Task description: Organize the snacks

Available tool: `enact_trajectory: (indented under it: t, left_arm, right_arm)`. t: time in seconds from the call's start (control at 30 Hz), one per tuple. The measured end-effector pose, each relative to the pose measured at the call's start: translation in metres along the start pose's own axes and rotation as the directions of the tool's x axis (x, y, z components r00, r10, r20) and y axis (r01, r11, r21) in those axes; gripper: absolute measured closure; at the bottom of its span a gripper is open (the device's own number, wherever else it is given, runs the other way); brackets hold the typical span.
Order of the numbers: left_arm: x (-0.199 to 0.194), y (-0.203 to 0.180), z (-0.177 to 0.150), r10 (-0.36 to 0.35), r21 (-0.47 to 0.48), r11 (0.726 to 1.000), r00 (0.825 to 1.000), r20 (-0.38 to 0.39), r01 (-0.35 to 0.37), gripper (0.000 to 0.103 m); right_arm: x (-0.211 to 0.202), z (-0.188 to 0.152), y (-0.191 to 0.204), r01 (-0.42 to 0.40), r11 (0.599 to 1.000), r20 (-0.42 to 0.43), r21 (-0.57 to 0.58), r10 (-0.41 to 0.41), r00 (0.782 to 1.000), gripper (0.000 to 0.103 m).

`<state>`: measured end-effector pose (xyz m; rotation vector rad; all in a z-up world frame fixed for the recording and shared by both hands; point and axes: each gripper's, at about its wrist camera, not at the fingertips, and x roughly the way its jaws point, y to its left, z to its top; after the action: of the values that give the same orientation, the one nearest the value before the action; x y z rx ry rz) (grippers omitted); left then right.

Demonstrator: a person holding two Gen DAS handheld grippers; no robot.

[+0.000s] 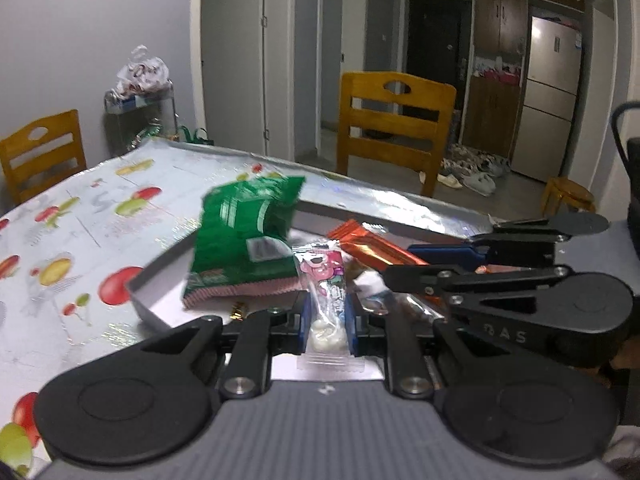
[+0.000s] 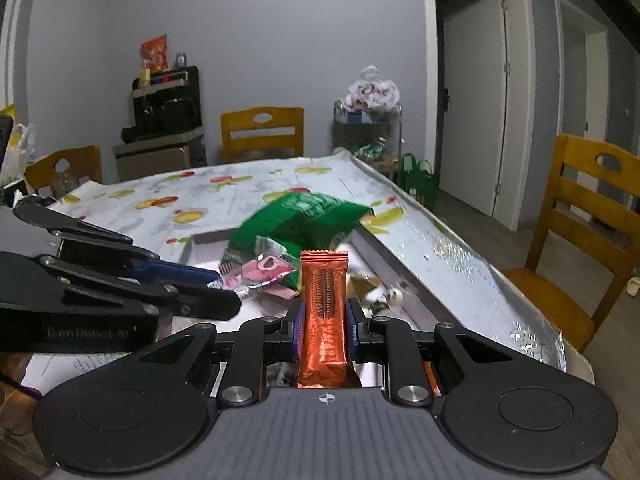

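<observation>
My left gripper (image 1: 326, 320) is shut on a clear candy packet with a pink cartoon print (image 1: 322, 280), held over the grey tray (image 1: 148, 280). My right gripper (image 2: 323, 320) is shut on an orange snack bar (image 2: 323, 312), held upright over the same tray (image 2: 200, 240). A green snack bag (image 1: 244, 240) lies tilted in the tray, beyond both grippers; it also shows in the right wrist view (image 2: 304, 220). The right gripper (image 1: 416, 260) shows in the left wrist view at right with the orange bar (image 1: 372, 246). The left gripper (image 2: 224, 288) enters the right wrist view from the left with the pink packet (image 2: 264, 270).
The tray sits on a table with a fruit-print cloth (image 1: 72, 220). Small wrapped candies (image 2: 384, 296) lie in the tray. Wooden chairs (image 1: 394, 120) stand around the table, one at the right (image 2: 588, 232). A cart with bags (image 2: 370, 120) stands by the wall.
</observation>
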<state>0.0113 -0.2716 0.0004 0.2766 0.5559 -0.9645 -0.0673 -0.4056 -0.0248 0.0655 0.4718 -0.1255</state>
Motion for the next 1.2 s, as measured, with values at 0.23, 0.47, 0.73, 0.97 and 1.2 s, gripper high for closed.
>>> enact_trajectory:
  t: [0.23, 0.47, 0.73, 0.97, 1.2]
  left_arm:
    - [0.005, -0.001, -0.005, -0.007, 0.0, 1.0, 1.0, -0.016, 0.007, 0.083]
    - [-0.014, 0.011, -0.012, 0.023, -0.054, 0.998, 1.0, -0.001, -0.023, 0.039]
    - [-0.058, 0.011, -0.03, 0.04, -0.012, 0.999, 0.999, 0.026, -0.04, 0.009]
    - [-0.086, 0.006, -0.052, -0.032, -0.006, 0.999, 0.999, -0.005, 0.032, 0.004]
    - [-0.096, -0.003, -0.069, -0.02, 0.011, 1.0, 0.998, -0.067, 0.02, 0.004]
  right_arm:
    - [0.002, -0.003, 0.001, 0.003, 1.0, -0.013, 0.01, -0.003, 1.0, 0.068]
    - [-0.017, 0.002, 0.004, 0.039, 0.999, 0.027, 0.005, -0.039, 0.999, 0.049]
    - [-0.053, -0.009, 0.018, 0.062, 0.998, -0.008, 0.015, -0.062, 0.998, 0.015]
    - [-0.088, -0.023, 0.036, 0.095, 0.995, -0.046, 0.033, -0.093, 0.995, 0.006]
    - [-0.087, -0.043, 0.04, 0.115, 0.987, -0.149, 0.115, -0.097, 0.984, 0.0]
